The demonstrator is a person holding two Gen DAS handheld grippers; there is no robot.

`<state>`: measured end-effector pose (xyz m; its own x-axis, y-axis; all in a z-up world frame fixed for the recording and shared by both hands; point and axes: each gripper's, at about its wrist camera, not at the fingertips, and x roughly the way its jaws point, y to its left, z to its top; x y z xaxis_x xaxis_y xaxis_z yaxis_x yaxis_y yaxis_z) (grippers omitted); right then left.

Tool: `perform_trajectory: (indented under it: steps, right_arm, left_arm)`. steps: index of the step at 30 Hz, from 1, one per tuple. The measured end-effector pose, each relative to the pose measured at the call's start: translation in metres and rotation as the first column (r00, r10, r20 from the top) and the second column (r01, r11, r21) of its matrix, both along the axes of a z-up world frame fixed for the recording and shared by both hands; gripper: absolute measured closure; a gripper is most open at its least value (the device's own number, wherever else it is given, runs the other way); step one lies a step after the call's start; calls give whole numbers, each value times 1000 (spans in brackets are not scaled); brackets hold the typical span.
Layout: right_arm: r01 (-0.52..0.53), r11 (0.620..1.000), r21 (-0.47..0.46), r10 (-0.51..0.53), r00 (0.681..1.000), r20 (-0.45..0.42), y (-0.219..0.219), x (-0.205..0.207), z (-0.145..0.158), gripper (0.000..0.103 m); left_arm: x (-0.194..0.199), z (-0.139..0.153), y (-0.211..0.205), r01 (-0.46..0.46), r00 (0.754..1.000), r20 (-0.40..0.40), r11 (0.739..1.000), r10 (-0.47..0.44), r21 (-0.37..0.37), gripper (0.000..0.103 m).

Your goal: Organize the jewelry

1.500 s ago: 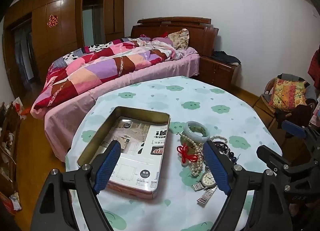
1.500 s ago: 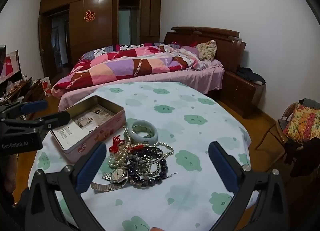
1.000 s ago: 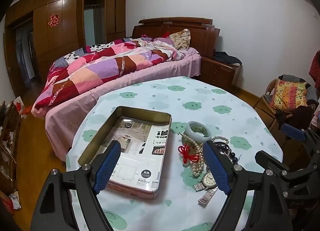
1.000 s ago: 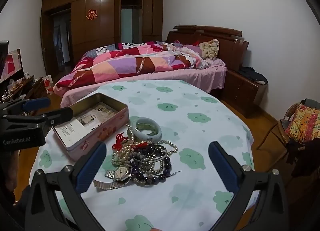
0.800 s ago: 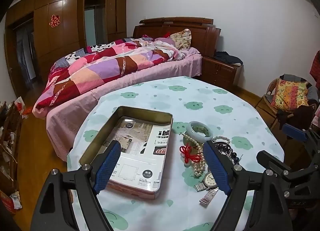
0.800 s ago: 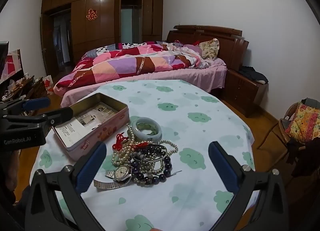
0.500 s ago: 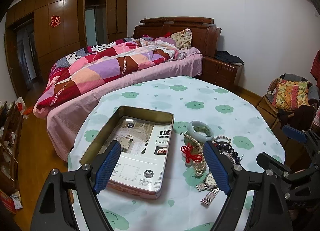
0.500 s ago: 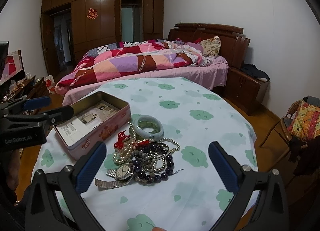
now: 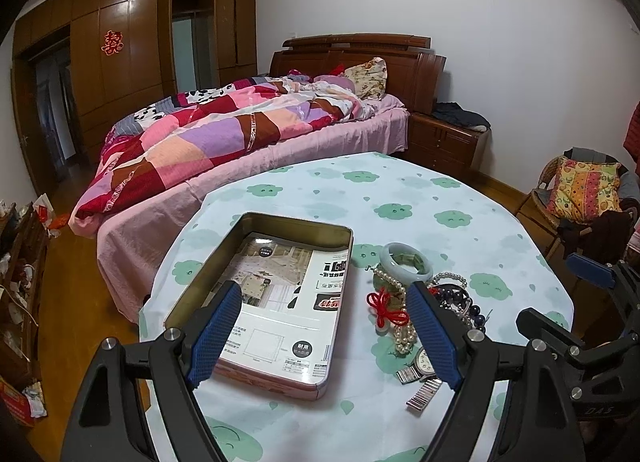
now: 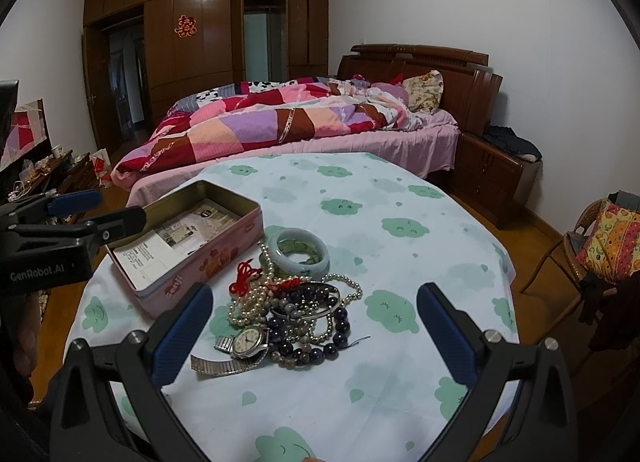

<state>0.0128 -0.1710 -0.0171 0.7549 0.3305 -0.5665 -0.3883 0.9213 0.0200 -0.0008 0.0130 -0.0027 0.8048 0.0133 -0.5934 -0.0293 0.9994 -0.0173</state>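
Note:
An open pink tin (image 9: 276, 294) (image 10: 188, 238) lined with printed paper lies on the table, nothing else in it. Right of it sits a jewelry heap: a pale jade bangle (image 9: 407, 265) (image 10: 299, 254), pearl strands (image 9: 400, 332) (image 10: 252, 298), a red knotted cord (image 9: 386, 308) (image 10: 244, 276), dark bead bracelets (image 10: 316, 336) and a metal-band wristwatch (image 9: 423, 362) (image 10: 248, 340). My left gripper (image 9: 324, 326) hovers open above the tin's near end. My right gripper (image 10: 314, 328) hovers open over the heap, empty.
The round table wears a white cloth with green clouds (image 10: 400, 229). Behind it stands a bed with a patchwork quilt (image 10: 280, 117) and a wooden nightstand (image 10: 496, 169). A wicker chair with a patterned cushion (image 10: 608, 238) is at the right. Cluttered shelves (image 9: 20, 286) line the left.
Both grippers have drifted slightly back and up, so the tin and heap sit a little lower and farther right in view. Nothing was touched; both stay open.

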Motion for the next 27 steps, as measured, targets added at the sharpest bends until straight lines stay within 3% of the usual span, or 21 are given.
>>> perform_trajectory:
  steps: [27]
  right_arm:
    - [1,1000,2,-1,1000,-7,-1,2,-1,0]
  left_arm:
    - [1,0,1,3,1000,-4,1000,-3,2,19]
